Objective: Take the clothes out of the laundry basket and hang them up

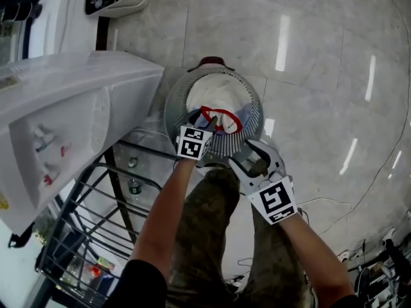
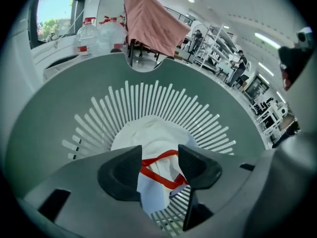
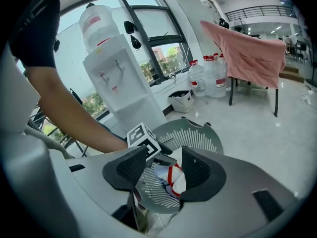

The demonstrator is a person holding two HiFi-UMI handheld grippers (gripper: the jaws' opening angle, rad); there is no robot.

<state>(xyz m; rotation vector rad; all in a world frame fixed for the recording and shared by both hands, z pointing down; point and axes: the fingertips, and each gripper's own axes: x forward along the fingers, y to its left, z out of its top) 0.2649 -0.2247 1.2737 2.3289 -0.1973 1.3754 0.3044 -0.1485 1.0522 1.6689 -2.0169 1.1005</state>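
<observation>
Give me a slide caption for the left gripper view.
Left tongs, jaws apart, hover over a white red-trimmed garment inside the round grey slatted laundry basket.

The floor point(image 1: 321, 76) is pale, glossy stone tile with strip lights mirrored in it. A round grey slatted laundry basket point(image 1: 172, 108) stands on it, just beside a white water dispenser point(image 1: 70, 120) and a black wire rack point(image 1: 96, 204). Further off, big water bottles point(image 3: 208, 76) stand by a table point(image 3: 231, 90) draped in pink cloth point(image 3: 247, 53).
</observation>
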